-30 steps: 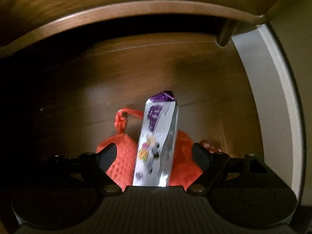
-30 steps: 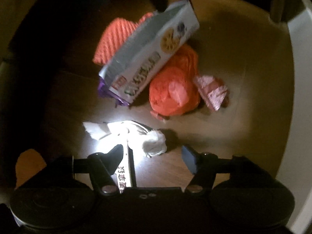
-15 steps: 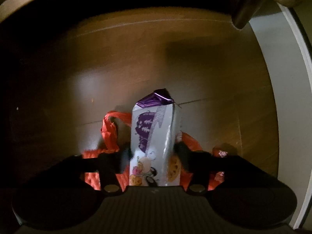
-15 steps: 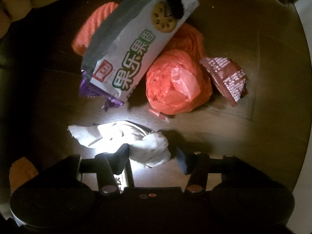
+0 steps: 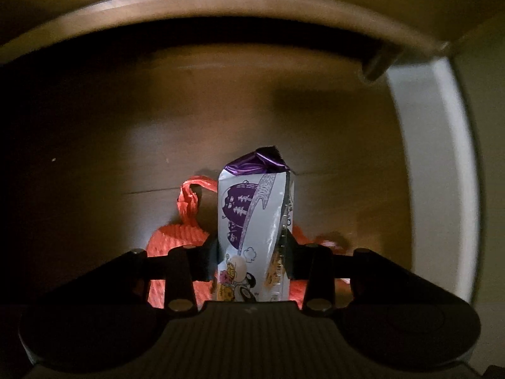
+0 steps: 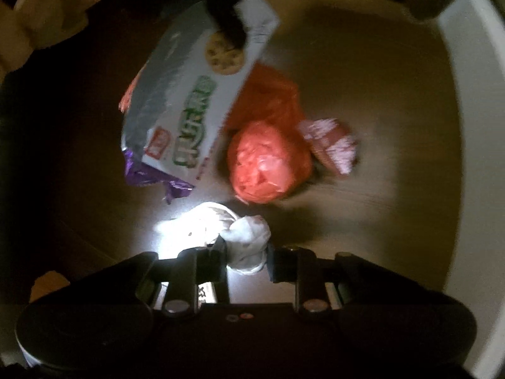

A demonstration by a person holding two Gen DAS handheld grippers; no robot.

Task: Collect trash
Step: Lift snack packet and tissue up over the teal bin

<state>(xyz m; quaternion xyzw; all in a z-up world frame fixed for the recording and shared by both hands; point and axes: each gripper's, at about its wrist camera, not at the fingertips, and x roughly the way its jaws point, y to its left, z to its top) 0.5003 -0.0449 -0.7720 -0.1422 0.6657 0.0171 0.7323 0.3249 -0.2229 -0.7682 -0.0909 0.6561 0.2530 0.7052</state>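
So, right claw [image 6: 246,257]: clamped narrow on the crumpled white tissue [image 6: 243,240], which is lit up bright on the wooden floor [image 6: 378,79]
left claw [image 5: 252,259]: jaws closing, with the silver-and-purple snack bag [image 5: 252,221] pressed between them; bag is held upright
orange plastic bag [image 6: 268,161]: seen lying on the floor just behind the snack bag; a reddish wrapper [image 6: 331,145] is beside it
far back: table edge [image 5: 221,9] and white wall trim [image 5: 442,158] can be made out
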